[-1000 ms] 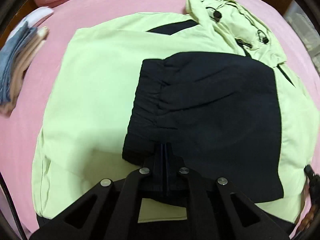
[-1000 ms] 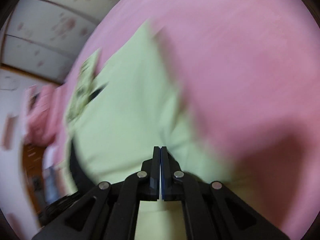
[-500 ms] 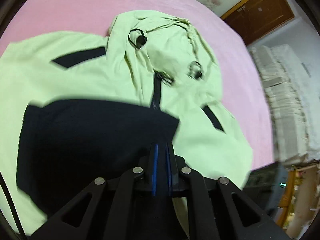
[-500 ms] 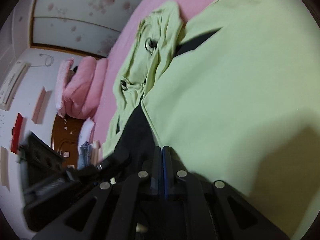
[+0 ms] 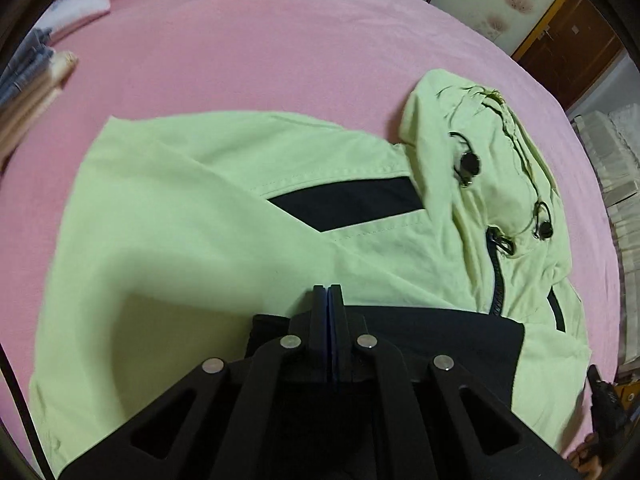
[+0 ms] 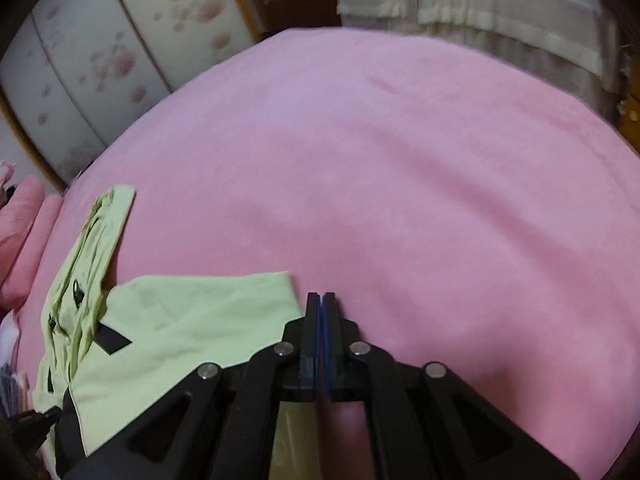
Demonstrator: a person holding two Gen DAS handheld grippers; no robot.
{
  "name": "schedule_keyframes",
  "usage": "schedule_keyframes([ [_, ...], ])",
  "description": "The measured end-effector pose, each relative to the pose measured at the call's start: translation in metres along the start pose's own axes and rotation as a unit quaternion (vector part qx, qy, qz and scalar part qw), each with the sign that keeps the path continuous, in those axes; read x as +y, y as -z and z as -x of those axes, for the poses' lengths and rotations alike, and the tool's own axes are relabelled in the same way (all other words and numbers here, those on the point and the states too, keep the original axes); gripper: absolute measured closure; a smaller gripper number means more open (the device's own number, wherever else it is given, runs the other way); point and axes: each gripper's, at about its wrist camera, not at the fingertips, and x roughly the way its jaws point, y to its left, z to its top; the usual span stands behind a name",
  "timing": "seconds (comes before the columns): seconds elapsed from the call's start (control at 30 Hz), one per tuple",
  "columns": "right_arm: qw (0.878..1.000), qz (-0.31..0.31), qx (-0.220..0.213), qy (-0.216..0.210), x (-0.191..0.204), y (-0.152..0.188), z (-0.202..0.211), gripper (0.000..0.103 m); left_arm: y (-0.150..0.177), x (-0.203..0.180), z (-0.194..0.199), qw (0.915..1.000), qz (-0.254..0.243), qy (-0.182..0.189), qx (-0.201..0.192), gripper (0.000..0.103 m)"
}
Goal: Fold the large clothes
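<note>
While both grippers are pinched closed with nothing in them, the jacket (image 5: 208,216) just lies spread on the pink bedspread (image 5: 248,48), so this looks like a gap between folds to me.

Left gripper (image 5: 328,294): jaws together, no cloth between them as far as I can see, tip hanging over the spot where the lime body meets the black sleeve panel (image 5: 440,332) that's folded across the front. The hood (image 5: 492,176) with its two black toggles sits up and to the right of it in the left wrist view, zipper running down from it toward the black panel. So the jacket's long axis runs from the hood down toward the camera, and the wide lime side spreads off to the left.

Right gripper (image 6: 320,300): also closed and empty, and it sits right at the jacket's edge. In its view the lime corner (image 6: 280,280) is just beside the tip on the left, hood (image 6: 100,240) further left, and everything ahead and to the right is bare bedspread.

My guess is the next fold wants one side brought across toward the zipper line. Right gripper is nearest that loose lime corner, left one is already over the middle. Both need to open first, obviously.
</note>
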Motion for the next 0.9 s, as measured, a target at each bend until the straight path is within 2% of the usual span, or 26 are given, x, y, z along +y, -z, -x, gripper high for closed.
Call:
schedule_keyframes([
  [0.07,0.999,0.008,-0.001,-0.045,0.018,0.012,0.014,0.099,0.007,-0.014,0.017,0.9996,-0.014,0.016,-0.020,0.101],
  [0.17,0.987,0.015,0.056,-0.151,0.069,0.046,0.023,0.099,0.021,-0.044,0.033,0.9969,-0.042,0.063,-0.024,0.098],
  [0.23,0.967,-0.007,0.121,-0.225,0.101,0.071,0.013,0.099,0.028,-0.071,0.026,0.9933,-0.056,0.101,0.010,0.098],
  [0.27,0.959,-0.012,0.142,-0.243,0.112,0.076,0.007,0.099,0.034,-0.082,0.020,0.9915,-0.061,0.110,0.033,0.098],
  [0.3,0.952,-0.013,0.163,-0.259,0.115,0.096,0.010,0.099,0.036,-0.089,0.014,0.9909,-0.067,0.107,0.046,0.098],
  [0.37,0.948,-0.001,0.192,-0.253,0.126,0.108,0.005,0.099,0.040,-0.095,0.005,0.9898,-0.103,0.068,0.072,0.098],
  [0.4,0.949,0.003,0.194,-0.248,0.120,0.108,0.006,0.099,0.041,-0.093,-0.001,0.9883,-0.128,0.030,0.078,0.098],
  [0.47,0.953,-0.009,0.193,-0.233,0.094,0.098,0.004,0.102,0.042,-0.072,0.002,0.9885,-0.134,0.010,0.070,0.098],
  [0.53,0.958,-0.031,0.189,-0.211,0.052,0.087,0.006,0.103,0.038,-0.047,0.004,0.9908,-0.117,0.002,0.068,0.098],
  [0.57,0.966,-0.039,0.181,-0.182,0.033,0.082,0.008,0.103,0.035,-0.030,0.004,0.9922,-0.104,-0.014,0.067,0.098],
  [0.6,0.980,-0.037,0.160,-0.112,0.006,0.072,0.012,0.103,0.033,-0.017,0.004,0.9931,-0.095,-0.022,0.066,0.099],
  [0.67,0.986,-0.042,0.140,-0.082,-0.023,0.059,0.019,0.103,0.034,-0.003,0.008,0.9950,-0.075,0.003,0.066,0.101],
  [0.77,0.995,-0.031,0.097,-0.023,-0.040,0.042,0.045,0.100,0.037,0.001,0.019,0.9974,-0.047,0.003,0.055,0.101],
  [0.83,0.995,-0.030,0.079,-0.045,-0.034,0.042,0.057,0.097,0.046,-0.005,0.034,0.9977,-0.052,0.014,0.041,0.100],
  [0.9,0.993,-0.021,0.071,-0.094,-0.017,0.049,0.063,0.097,0.058,-0.026,0.041,0.9959,-0.062,0.055,0.038,0.100],
])
